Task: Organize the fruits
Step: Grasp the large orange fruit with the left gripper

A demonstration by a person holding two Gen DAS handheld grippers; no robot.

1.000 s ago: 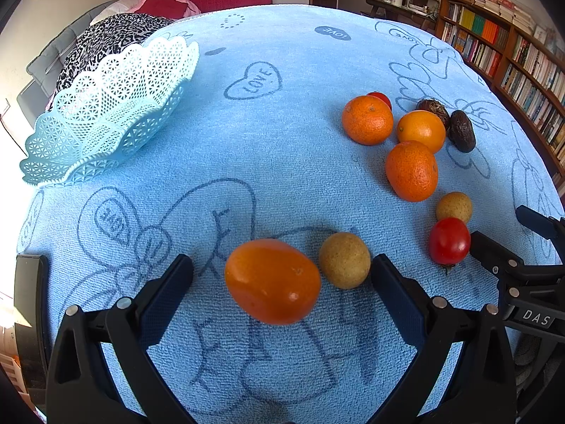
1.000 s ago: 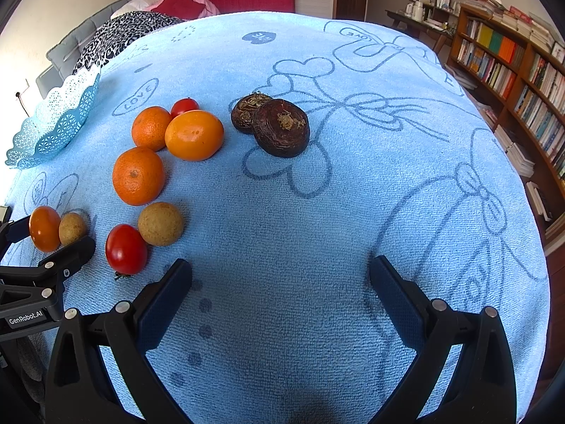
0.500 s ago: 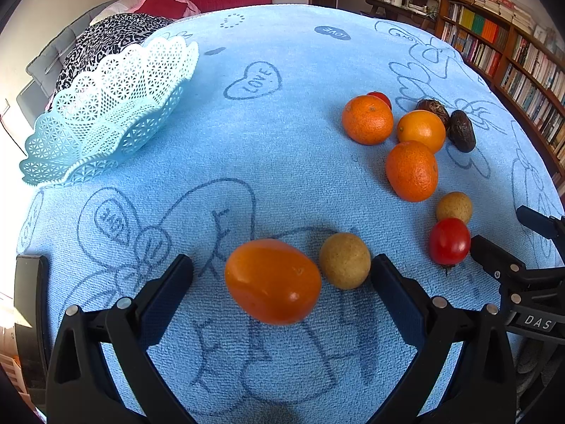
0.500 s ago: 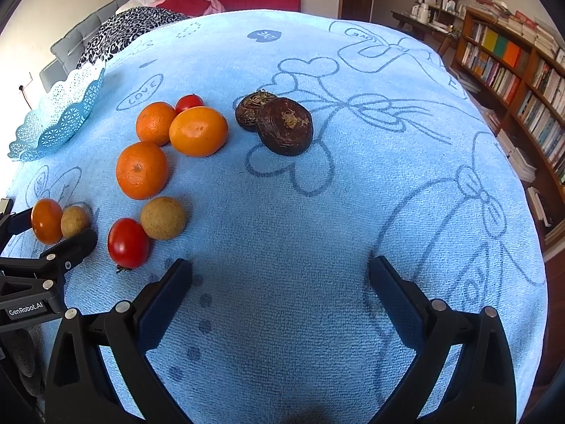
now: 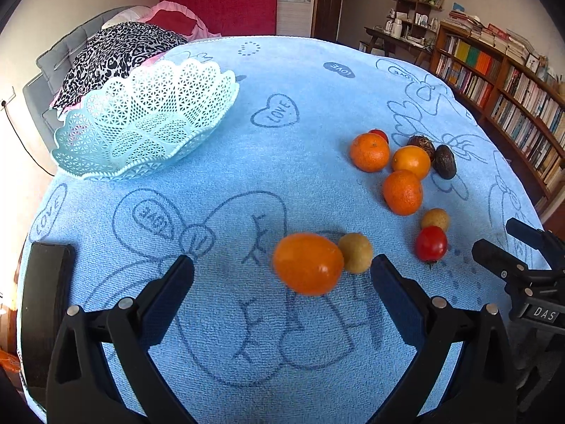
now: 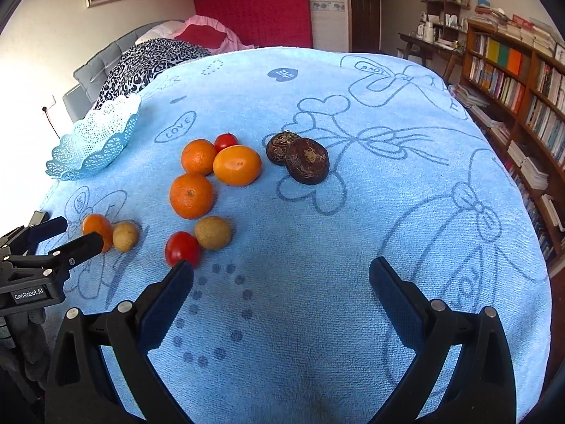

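On the blue towel lies an oval orange fruit (image 5: 307,263), just ahead of my open left gripper (image 5: 281,268) and right of its centre line. A tan round fruit (image 5: 356,252) touches it. Further right are a red tomato (image 5: 430,245), a second tan fruit (image 5: 435,219), three oranges (image 5: 402,192) and two dark fruits (image 5: 445,162). The pale blue lattice basket (image 5: 141,120) stands empty at the far left. My right gripper (image 6: 281,268) is open over bare towel, its left fingertip (image 6: 180,275) next to the tomato (image 6: 182,249). Both grippers hold nothing.
A black flat object (image 5: 46,300) lies at the towel's left edge. Bookshelves (image 6: 512,81) line the right wall beyond the table edge. A sofa with a spotted blanket (image 5: 120,49) is behind the basket. Each gripper shows at the side of the other's view.
Both views have shifted: the oval orange fruit now sits higher and further right between the left fingers, and the fruit cluster has slid right toward the right gripper's left finger. Both stay open.
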